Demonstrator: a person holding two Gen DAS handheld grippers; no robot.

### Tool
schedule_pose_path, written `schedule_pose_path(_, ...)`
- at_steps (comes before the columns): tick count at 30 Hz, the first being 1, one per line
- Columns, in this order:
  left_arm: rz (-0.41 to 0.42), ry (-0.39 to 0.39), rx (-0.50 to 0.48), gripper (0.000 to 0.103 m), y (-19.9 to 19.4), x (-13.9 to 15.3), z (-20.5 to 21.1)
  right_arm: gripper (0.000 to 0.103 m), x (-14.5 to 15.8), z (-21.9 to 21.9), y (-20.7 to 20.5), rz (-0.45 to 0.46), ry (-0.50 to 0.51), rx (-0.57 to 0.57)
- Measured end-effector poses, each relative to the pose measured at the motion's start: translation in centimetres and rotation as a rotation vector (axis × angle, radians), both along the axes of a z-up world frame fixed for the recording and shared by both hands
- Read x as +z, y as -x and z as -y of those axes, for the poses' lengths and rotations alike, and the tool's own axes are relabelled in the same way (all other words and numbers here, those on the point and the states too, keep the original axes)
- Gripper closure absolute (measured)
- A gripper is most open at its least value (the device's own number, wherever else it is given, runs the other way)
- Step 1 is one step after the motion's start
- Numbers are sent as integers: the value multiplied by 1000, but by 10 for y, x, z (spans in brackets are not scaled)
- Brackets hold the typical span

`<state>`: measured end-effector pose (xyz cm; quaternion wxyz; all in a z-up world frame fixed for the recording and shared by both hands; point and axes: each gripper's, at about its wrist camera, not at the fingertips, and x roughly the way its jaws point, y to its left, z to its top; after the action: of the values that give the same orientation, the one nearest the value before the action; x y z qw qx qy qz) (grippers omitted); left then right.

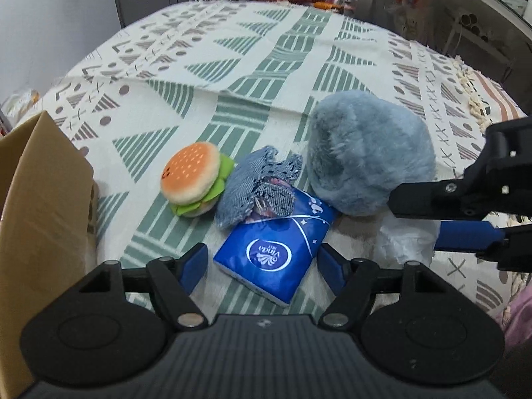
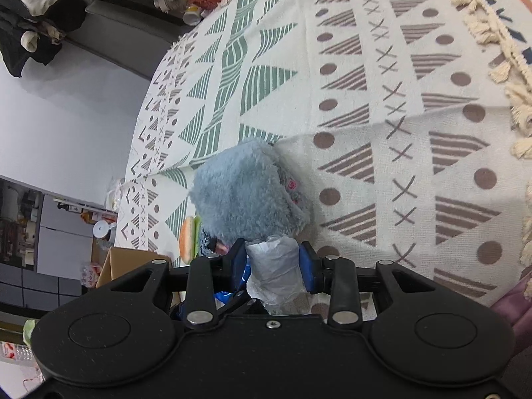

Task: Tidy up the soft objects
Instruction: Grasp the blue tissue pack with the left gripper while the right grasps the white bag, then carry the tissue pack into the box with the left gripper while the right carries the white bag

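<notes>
Left gripper (image 1: 262,259) jaws spread, straddling the glossy blue tissue pack (image 1: 276,252) at lower centre. Right gripper (image 2: 273,261) pinches a crinkly white plastic wad (image 2: 274,272). Fuzzy grey-blue plush (image 1: 369,153) sits centre-right, frayed denim scrap (image 1: 256,189) and burger plush (image 1: 194,179) centre-left, cardboard box (image 1: 36,206) at left edge.

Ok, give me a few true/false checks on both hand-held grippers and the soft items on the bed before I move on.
1. The right hand-held gripper is clamped on a white plastic bag. True.
2. The left hand-held gripper is shut on the tissue pack. False: its jaws are open on either side of the pack.
3. The burger plush lies inside the cardboard box. False: it lies on the blanket.
4. The denim patch overlaps the tissue pack. True.
</notes>
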<state>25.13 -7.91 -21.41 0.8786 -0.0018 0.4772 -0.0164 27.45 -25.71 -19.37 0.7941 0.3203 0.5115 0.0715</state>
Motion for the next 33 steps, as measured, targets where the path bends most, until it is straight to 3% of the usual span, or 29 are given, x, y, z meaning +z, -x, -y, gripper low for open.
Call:
schedule_pose_path(13, 22, 96, 52, 43, 13, 14, -14, 70, 13, 4, 14, 38, -1, -7)
schedule_pose_path(25, 126, 208, 36, 43, 43, 67, -24, 70, 44, 4, 40, 148, 5, 3)
schedule_pose_path(28, 164, 205, 30, 43, 51, 79, -29, 70, 52, -2, 44, 157, 6, 24)
schedule_pose_path(33, 160, 220, 53, 43, 61, 96, -45, 70, 65, -14, 51, 185, 37, 43)
